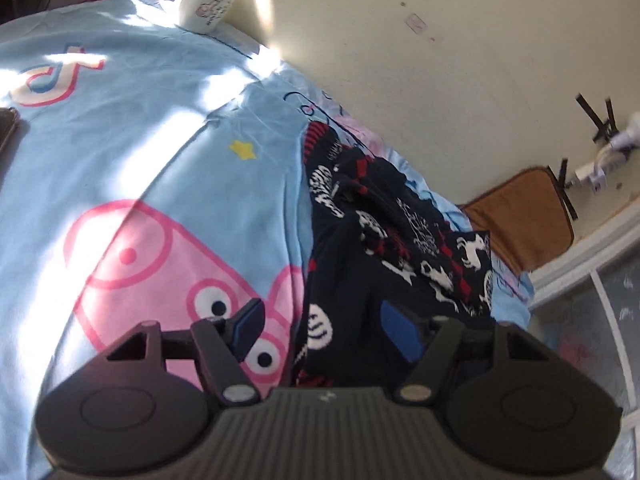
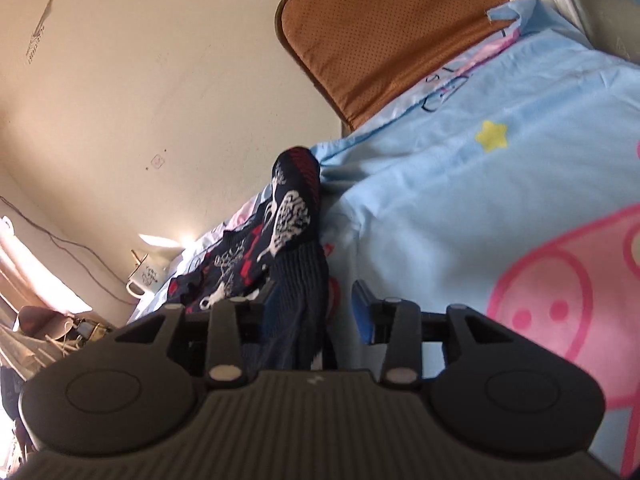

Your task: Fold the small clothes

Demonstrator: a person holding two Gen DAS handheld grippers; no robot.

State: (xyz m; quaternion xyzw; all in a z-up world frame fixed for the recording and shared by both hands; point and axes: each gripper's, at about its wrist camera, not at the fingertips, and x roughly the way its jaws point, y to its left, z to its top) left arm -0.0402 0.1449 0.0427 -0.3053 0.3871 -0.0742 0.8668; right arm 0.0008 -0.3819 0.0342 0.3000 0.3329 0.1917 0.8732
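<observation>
Both grippers, left gripper (image 1: 324, 330) and right gripper (image 2: 316, 312), have jaws spread around the dark patterned garment (image 1: 384, 224) bunched on the blue cartoon bedsheet (image 1: 160, 152), near the wall (image 1: 440, 60).

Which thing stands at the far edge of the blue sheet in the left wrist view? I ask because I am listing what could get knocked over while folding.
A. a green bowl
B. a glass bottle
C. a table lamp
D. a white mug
D: a white mug with a handle and a small print stands upright at the far edge of the blue sheet, close to the wall.
</observation>
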